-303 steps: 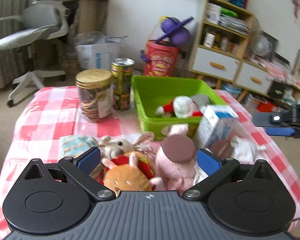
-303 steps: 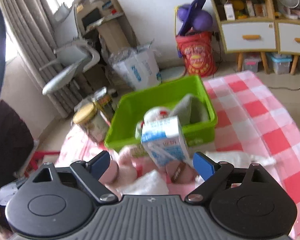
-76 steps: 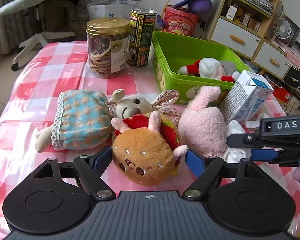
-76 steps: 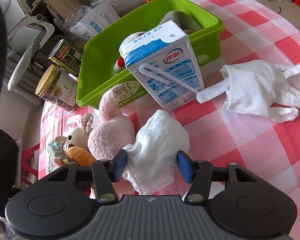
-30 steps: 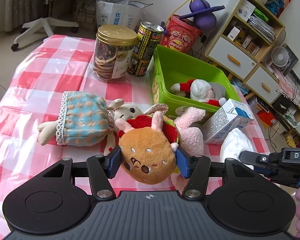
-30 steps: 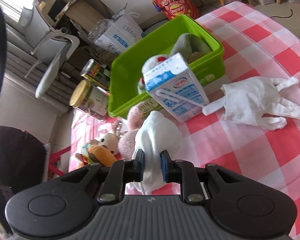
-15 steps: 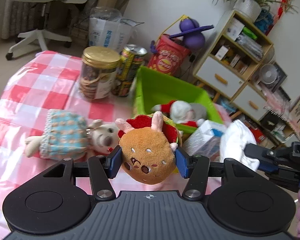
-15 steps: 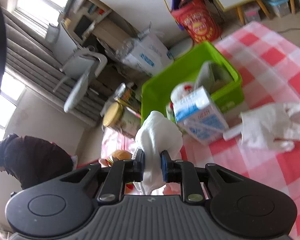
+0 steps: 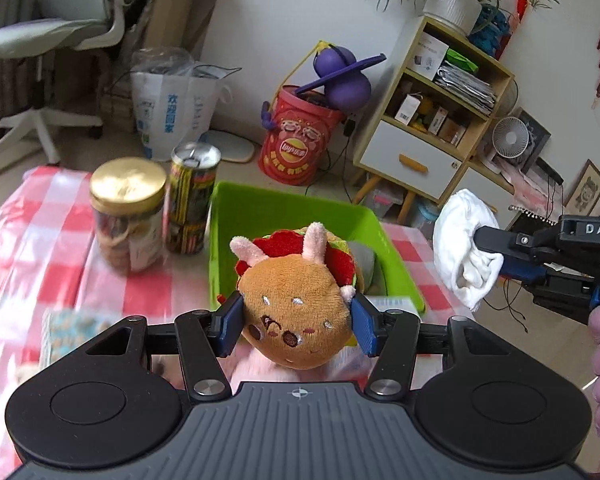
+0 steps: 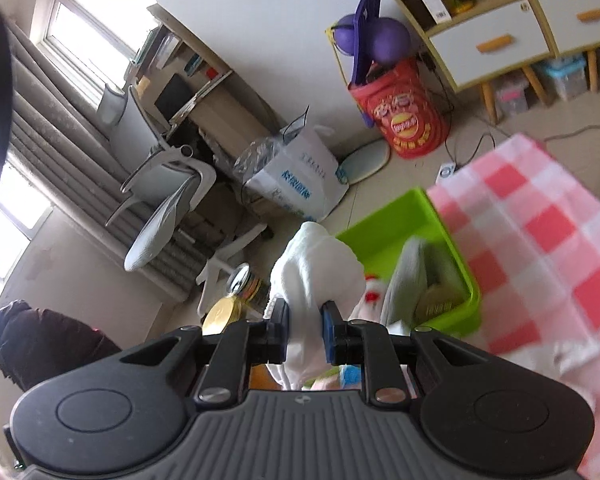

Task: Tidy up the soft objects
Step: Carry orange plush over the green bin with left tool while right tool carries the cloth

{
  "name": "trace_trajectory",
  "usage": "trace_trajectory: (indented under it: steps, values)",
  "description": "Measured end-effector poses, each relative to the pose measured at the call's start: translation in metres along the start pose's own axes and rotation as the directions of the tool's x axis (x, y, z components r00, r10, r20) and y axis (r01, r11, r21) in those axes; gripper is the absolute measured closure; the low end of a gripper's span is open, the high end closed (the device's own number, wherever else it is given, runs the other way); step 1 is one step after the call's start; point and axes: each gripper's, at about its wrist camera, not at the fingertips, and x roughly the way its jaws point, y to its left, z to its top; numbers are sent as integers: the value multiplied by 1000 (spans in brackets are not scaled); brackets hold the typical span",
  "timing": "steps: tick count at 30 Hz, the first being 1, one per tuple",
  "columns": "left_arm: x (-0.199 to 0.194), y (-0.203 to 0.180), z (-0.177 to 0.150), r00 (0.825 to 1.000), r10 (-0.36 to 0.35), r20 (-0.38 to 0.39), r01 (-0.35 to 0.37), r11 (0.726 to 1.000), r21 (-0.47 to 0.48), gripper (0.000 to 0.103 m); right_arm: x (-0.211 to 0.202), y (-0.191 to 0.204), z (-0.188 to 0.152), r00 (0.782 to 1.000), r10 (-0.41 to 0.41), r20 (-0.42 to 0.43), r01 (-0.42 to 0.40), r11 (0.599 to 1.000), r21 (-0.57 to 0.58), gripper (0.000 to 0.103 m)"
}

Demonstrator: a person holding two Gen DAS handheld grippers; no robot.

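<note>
Left wrist view: left gripper (image 9: 296, 322) clamped on a burger plush (image 9: 294, 306), blue pads pressed into both its flanks, held aloft above the near wall of the green bin (image 9: 220, 248). Embroidered face turned toward the camera and tipped down, pink ears pointing to 12 o'clock, long axis running side to side between the pads. Bin interior mostly bare at its far end, with a grey soft item (image 9: 362, 258) against the right wall. At 10 o'clock of the plush, a gold-lidded jar (image 9: 128, 216) and a tall can (image 9: 192, 204) standing upright just beside the bin's left wall on the checked tabletop (image 9: 28, 240). At 3 o'clock, right gripper (image 9: 496, 258) closed on a white cloth (image 9: 462, 248), raised, beyond the bin's right rim. Right wrist view: right gripper (image 10: 304, 330) pinched tight on the white cloth (image 10: 316, 276), bundle standing upright toward 12 o'clock, loose end hanging below the pads. Green bin (image 10: 392, 232) at 2 o'clock, grey item (image 10: 410, 280) inside, blurred; open checked tabletop (image 10: 540, 240) at 3 o'clock to its far edge.
</note>
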Motion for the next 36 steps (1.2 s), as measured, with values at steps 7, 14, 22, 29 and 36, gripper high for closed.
trace_trajectory:
  steps: [7,14,22,29,36]
  values:
    - [37,-1,24,1000,-16,2,16,999,41,47,37,-18,28,1000,-21,9,21,999,-47,103]
    - [78,6,31,1000,7,-9,-6,998,70,47,73,-34,34,998,-45,-37,41,994,-102,103]
    - [109,10,32,999,42,-28,-39,993,109,46,103,-50,37,994,-66,-85,54,990,-134,103]
    - [125,8,34,997,67,-36,-62,989,134,45,118,-56,37,990,-82,-115,65,988,-142,103]
    - [133,5,33,996,79,-37,-73,986,149,44,126,-57,35,987,-98,-129,78,986,-149,103]
